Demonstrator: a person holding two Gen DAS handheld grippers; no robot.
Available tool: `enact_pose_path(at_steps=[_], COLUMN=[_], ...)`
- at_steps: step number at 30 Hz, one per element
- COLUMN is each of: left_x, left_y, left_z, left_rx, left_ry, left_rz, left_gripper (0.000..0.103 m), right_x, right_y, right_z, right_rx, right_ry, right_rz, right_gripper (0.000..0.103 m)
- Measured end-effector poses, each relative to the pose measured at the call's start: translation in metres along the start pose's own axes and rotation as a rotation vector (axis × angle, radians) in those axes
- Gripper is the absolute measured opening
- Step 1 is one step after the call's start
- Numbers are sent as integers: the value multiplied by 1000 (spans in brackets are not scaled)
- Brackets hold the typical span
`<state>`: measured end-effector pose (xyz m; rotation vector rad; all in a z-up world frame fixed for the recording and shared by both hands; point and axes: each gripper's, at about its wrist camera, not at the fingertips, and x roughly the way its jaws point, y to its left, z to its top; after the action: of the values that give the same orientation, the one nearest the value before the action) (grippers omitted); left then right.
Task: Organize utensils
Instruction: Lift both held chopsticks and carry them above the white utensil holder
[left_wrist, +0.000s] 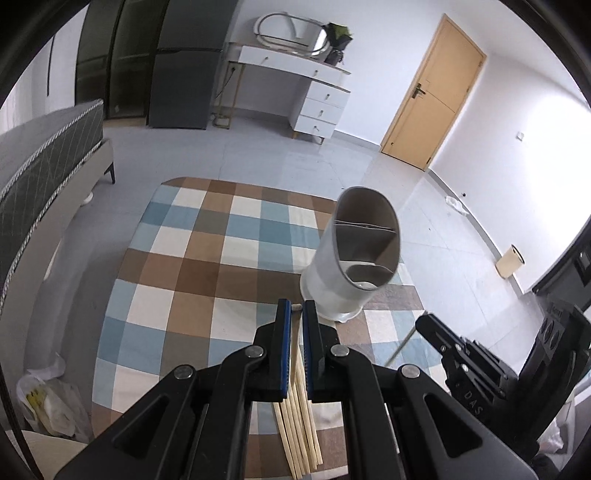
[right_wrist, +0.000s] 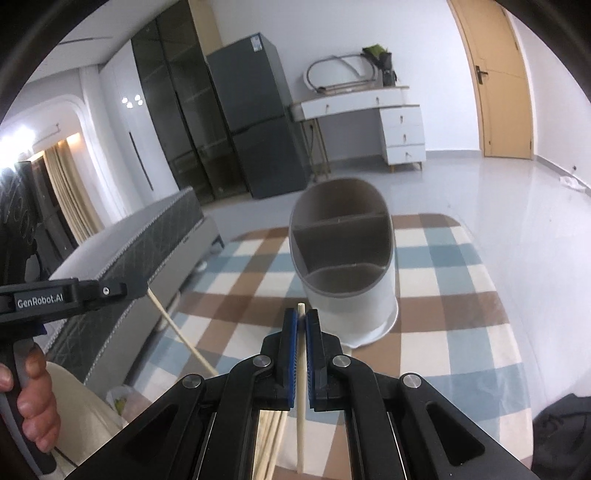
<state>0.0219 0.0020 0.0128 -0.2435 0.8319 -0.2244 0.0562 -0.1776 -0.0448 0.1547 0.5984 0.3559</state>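
Matt plastic holder (right_wrist: 351, 295), pale wooden chopsticks (left_wrist: 299, 435), woven checked cloth (left_wrist: 192, 266).

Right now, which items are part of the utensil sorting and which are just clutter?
In play:
- left gripper, shut on a chopstick
- right gripper, shut on a second chopstick
- loose chopsticks on the table
- divided utensil holder

Lying about:
- plastic bag
- fridge
- dresser
- door

— Surface recorded?
— A table (left_wrist: 155, 280) covered by a checked cloth of blue, brown and cream squares was noted.
— Items set directly upon it?
— A white utensil holder (left_wrist: 354, 254) with grey divided compartments was logged upright near the right edge; a bundle of pale chopsticks (left_wrist: 299, 435) was listed at the near edge.
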Motion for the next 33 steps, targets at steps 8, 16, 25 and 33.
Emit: enact_pose_path(at_steps=[8,16,25,33], left_x=[-6,-10,-23,-17], left_y=[-23,-39,-58,-70], left_z=[5,21,78,140], left_rx=[75,97,116,138], left_ry=[-8,5,-34,-88], left_rz=[0,-29,-85,-116], left_gripper=[2,2,2,2], right_x=[-13,-22,-47,-41], right_y=[-2,-7,-8,-10], right_z=[0,12,77,146], right_rx=[-3,12,-70,-103], right_ry=[-60,-103,-203,-255], right_rz=[3,22,16,2], right_gripper=[3,3,3,3])
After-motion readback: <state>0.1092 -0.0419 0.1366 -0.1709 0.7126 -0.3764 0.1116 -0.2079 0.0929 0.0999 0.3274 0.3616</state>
